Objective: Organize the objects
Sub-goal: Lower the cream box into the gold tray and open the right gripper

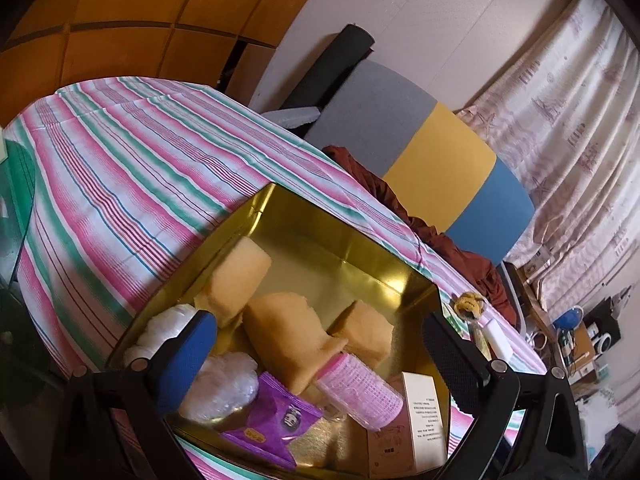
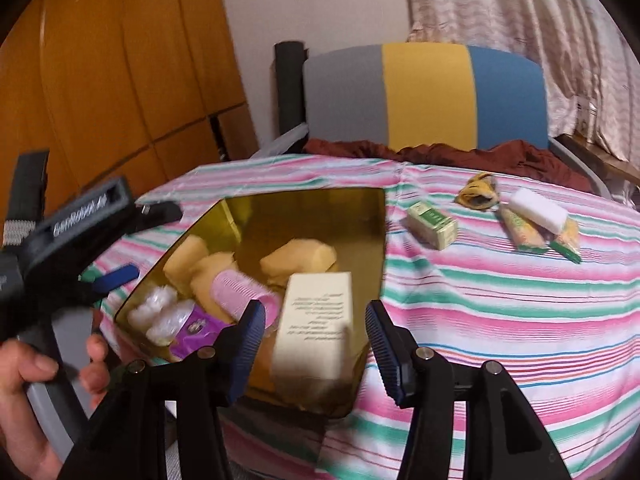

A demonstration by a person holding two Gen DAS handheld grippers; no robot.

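Note:
A gold tin point(image 1: 356, 220) point(image 2: 374, 240) sits on the striped tablecloth point(image 2: 500, 320). It holds yellow sponges point(image 1: 280, 340), white plastic wads point(image 1: 228, 384), a purple packet point(image 1: 276, 420), a pink hair roller point(image 1: 360, 388) point(image 2: 240, 288) and a cream box point(image 1: 420, 412) point(image 2: 316, 320). My right gripper point(image 2: 315, 308) hangs over the tin's near end. The cream box lies between its fingers with a gap on each side, so it is open. My left gripper point(image 1: 320, 322) is open wide above the tin's contents with nothing gripped. In the right wrist view its blue pad point(image 2: 116, 276) shows at the left.
Loose on the cloth right of the tin lie a small green box point(image 2: 432, 226), a yellow-and-black toy point(image 2: 478, 196), a white block point(image 2: 538, 210) and two snack packets point(image 2: 524, 230). A grey, yellow and blue chair point(image 2: 424, 96) with maroon cloth point(image 2: 480, 156) stands behind. A hand point(image 2: 24, 380) holds the left tool.

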